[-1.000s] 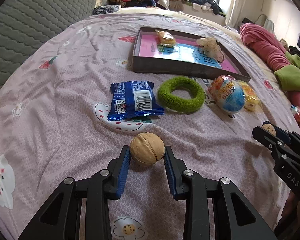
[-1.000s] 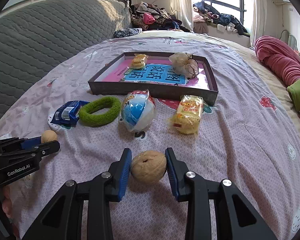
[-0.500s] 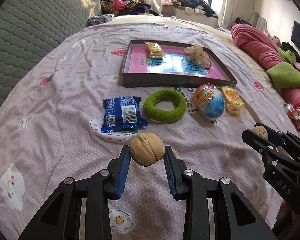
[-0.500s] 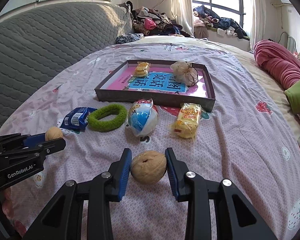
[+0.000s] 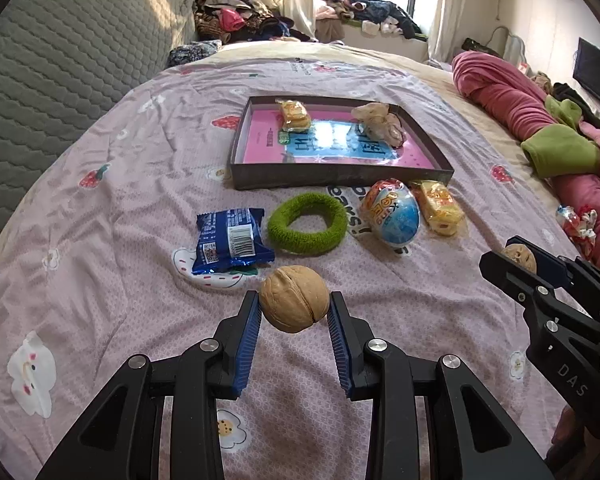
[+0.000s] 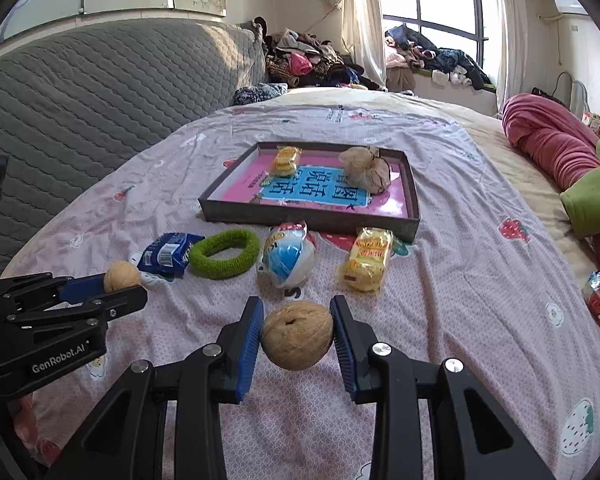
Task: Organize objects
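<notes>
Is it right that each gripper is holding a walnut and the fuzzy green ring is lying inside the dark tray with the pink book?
Not quite. Each gripper does hold a walnut, but the fuzzy green ring lies on the pink bedspread in front of the dark tray, between the blue snack packet and the blue-and-white egg-shaped toy. The left wrist view shows this.

1. The bed [image 5: 100, 240] is covered with a pink sheet printed with strawberries and flowers.
2. A shallow dark tray [image 5: 340, 178] lies on it near the middle.
3. In front of the tray lie, in a row, a blue snack packet [image 5: 230, 246], a green fuzzy ring [image 5: 307, 224], a wrapped toy egg [image 5: 392, 214] and a yellow snack pack [image 5: 438, 208].
4. A pink quilt [image 5: 512, 108] is bunched along the right edge.
</notes>
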The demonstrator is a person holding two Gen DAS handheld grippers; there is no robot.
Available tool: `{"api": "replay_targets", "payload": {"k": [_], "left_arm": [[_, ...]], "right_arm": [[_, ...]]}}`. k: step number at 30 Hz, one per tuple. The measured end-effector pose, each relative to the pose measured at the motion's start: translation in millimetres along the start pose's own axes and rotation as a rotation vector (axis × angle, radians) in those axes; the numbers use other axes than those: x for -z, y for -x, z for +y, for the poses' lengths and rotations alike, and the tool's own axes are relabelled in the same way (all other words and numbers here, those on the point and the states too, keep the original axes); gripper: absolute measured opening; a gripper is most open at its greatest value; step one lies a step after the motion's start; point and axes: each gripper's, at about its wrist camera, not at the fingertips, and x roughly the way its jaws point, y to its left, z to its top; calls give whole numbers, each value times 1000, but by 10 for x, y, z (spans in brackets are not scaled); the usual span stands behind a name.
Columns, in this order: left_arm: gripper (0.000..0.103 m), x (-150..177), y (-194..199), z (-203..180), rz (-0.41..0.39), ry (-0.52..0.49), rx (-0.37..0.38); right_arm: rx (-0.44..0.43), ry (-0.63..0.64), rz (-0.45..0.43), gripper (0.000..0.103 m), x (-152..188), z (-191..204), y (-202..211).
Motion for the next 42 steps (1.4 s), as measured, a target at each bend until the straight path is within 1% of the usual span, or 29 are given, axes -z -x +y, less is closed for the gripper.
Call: {"api": "replay_targets", "payload": {"k": [16,25,33,42], "left_arm": [[35,-135,156,-116,-41,-32,12],[35,-253,183,-191,-63,-48,22],[35,-357,189,-246,-91,-71,7],[35,-446,172,-241,-99,-76,8]], "right_arm": [[4,16,-44,35,-99,57,184],[17,16,-64,35,-210,16,256],[28,19,-77,35,-331,-29,269],[34,18,-97,35,-480,-62,267]]}}
